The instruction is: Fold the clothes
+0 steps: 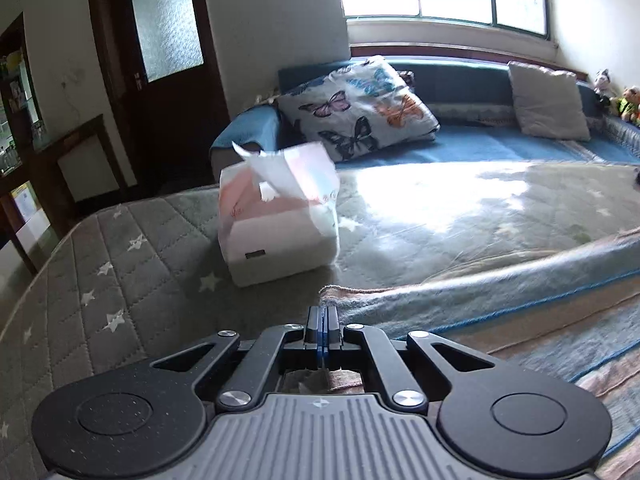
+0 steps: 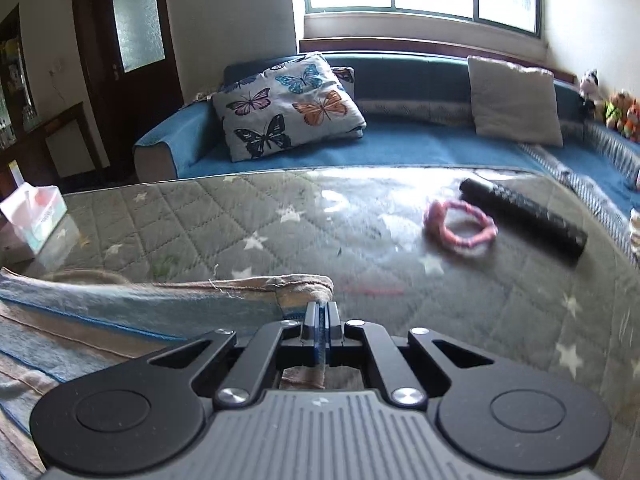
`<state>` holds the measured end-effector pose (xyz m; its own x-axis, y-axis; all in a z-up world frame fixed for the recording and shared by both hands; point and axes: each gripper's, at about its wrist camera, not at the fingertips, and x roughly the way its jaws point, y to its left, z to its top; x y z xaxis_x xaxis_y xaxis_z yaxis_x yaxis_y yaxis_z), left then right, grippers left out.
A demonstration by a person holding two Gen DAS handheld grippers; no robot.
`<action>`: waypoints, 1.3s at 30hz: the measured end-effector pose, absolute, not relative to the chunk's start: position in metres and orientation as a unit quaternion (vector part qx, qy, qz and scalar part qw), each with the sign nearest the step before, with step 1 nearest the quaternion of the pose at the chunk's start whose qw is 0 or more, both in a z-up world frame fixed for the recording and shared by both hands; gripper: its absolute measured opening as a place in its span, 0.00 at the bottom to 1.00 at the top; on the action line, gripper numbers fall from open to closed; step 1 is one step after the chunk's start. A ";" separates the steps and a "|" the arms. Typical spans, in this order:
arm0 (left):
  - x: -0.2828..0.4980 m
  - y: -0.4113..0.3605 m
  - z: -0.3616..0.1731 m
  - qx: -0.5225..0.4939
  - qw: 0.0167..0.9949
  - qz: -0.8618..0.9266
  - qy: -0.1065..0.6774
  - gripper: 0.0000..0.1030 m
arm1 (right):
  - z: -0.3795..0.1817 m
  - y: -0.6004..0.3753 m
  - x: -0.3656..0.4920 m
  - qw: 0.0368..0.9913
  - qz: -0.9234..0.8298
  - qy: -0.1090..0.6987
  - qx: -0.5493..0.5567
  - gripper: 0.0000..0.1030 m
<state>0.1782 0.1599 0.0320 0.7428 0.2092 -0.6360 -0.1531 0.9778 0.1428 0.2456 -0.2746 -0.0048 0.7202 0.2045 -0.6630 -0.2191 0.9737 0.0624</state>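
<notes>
The striped cloth (image 1: 500,300), blue and beige, lies on a grey quilted surface with white stars (image 1: 120,264). In the left wrist view it fills the field from 3 to 5 o'clock, its near corner reaching the centre, where the left gripper (image 1: 322,316) has its jaws pressed together on that corner, with fabric showing in the gap beneath the fingers. A white and pink tissue box (image 1: 280,216) stands at 11 o'clock from the gripper, just beyond the cloth's edge and apart from it. Farther back, at 12 to 2 o'clock, a blue sofa (image 1: 460,144) carries a butterfly cushion (image 1: 360,108) and a plain grey cushion (image 1: 548,100). In the right wrist view the cloth spreads from 7 to 9 o'clock, its folded edge running in to the centre; the right gripper (image 2: 321,312) is clamped on that end, jaws closed with a strip of fabric between them. At 2 o'clock, well apart from the cloth, a pink ring-shaped band (image 2: 460,226) lies touching a black cylinder (image 2: 524,216). The tissue box sits at 9 o'clock.
</notes>
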 end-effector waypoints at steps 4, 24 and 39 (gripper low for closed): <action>0.184 0.161 0.022 0.058 0.928 0.108 0.351 0.01 | -0.014 -0.266 0.257 0.922 0.114 0.369 -0.032 0.03; 0.069 0.101 0.055 0.072 0.944 0.043 0.320 0.69 | 0.008 -0.242 0.130 0.881 0.240 0.398 -0.093 0.52; -0.032 0.003 0.034 0.112 0.948 -0.053 0.294 0.78 | -0.002 -0.196 -0.003 0.828 0.369 0.379 -0.188 0.67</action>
